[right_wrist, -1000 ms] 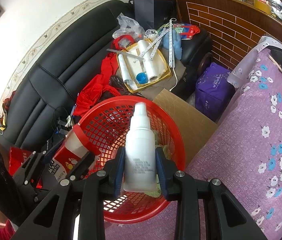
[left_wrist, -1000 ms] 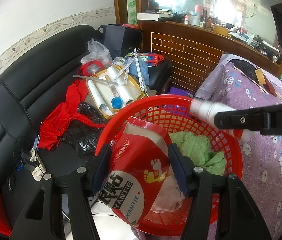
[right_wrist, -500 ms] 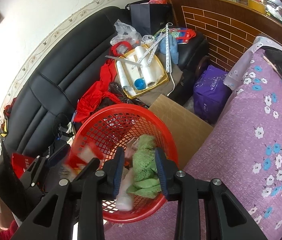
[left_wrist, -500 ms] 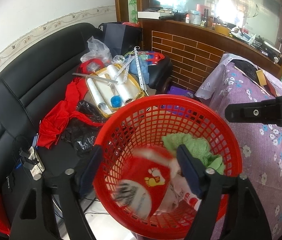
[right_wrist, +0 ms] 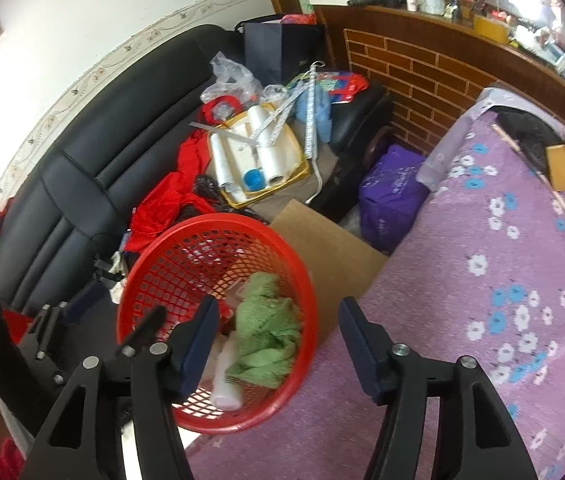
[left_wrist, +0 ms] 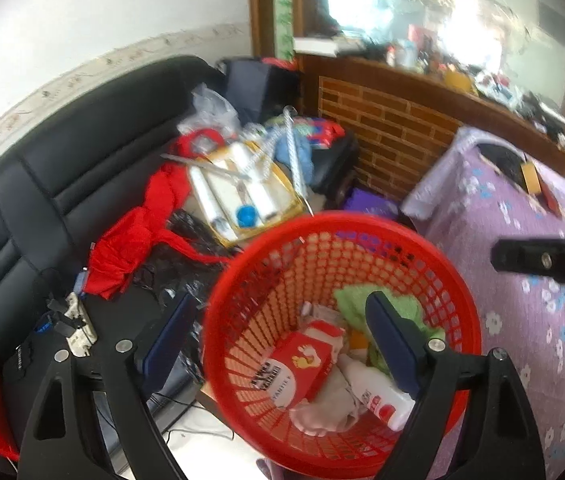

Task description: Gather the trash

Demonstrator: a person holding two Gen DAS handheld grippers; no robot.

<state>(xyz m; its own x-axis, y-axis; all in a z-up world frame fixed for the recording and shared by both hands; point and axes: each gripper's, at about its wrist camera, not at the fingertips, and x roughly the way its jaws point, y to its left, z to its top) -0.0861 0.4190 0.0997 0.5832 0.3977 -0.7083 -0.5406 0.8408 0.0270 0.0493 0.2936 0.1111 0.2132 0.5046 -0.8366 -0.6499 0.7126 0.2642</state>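
A red mesh basket [left_wrist: 322,220] stands between the sofa and the table. In it lie a red packet [left_wrist: 302,364], a white bottle [left_wrist: 378,396] and a green cloth [left_wrist: 352,298]. My left gripper [left_wrist: 280,300] hovers over the basket with its jaws opening and nothing between the pads. The right gripper [left_wrist: 542,264] shows as a black bar at the right edge of that view. In the right wrist view the right gripper [right_wrist: 278,304] is above the basket's [right_wrist: 218,224] near rim, its jaws opening and empty. The green cloth [right_wrist: 266,320] and the bottle [right_wrist: 226,384] lie below it.
A black sofa [right_wrist: 94,168] holds a yellow tray of white rolls [right_wrist: 258,160], red cloth [right_wrist: 162,204] and bags. A table under a purple flowered cloth [right_wrist: 502,300] fills the right. Cardboard [right_wrist: 334,248] and a purple bag [right_wrist: 390,196] sit beyond the basket. A brick counter [right_wrist: 414,68] stands behind.
The left gripper let go of the red packet and the right let go of the white bottle. Both fell into the basket. Both jaws spread wider, and the right gripper rose slightly.
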